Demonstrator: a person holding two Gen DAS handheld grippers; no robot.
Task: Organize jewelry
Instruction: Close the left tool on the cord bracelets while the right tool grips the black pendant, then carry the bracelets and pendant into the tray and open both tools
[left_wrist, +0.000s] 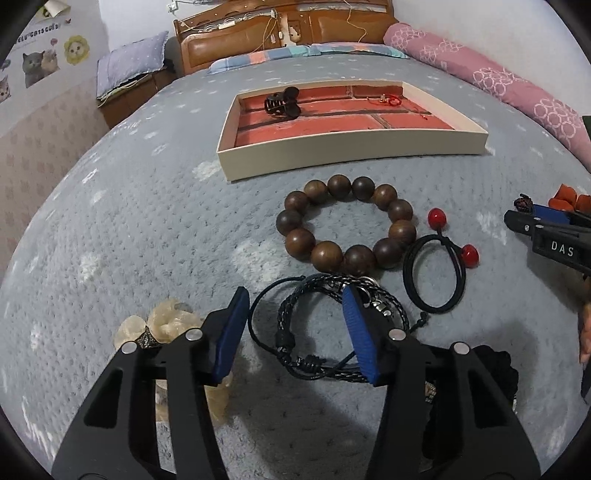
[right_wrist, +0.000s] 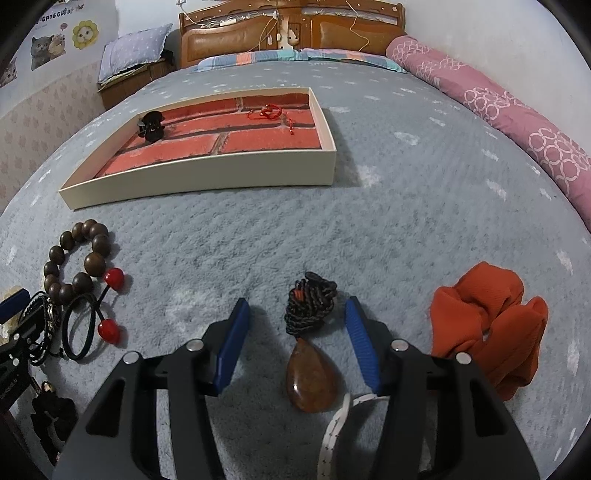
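My left gripper (left_wrist: 295, 301) hangs low over the grey bedspread, open, its blue pads on either side of a dark braided leather bracelet (left_wrist: 314, 306); the right pad overlaps the bracelet's edge. Just beyond lie a wooden bead bracelet (left_wrist: 295, 238) and a black hair tie with red beads (left_wrist: 436, 218). My right gripper (right_wrist: 297, 306) is open around an amber teardrop pendant (right_wrist: 312, 376) on a bunched black cord (right_wrist: 312, 302), with a gap on both sides. The cream tray (left_wrist: 332, 147) with brick-patterned lining holds a dark claw clip (left_wrist: 282, 103) and a red string bracelet (left_wrist: 388, 99).
A cream scrunchie (left_wrist: 170, 317) lies by my left finger. An orange scrunchie (right_wrist: 487, 325) sits right of my right gripper, a black scrunchie (right_wrist: 55, 417) at the lower left, and a white tape (right_wrist: 336, 424) under the pendant. A pink bolster (right_wrist: 517, 110) lines the bed's right side.
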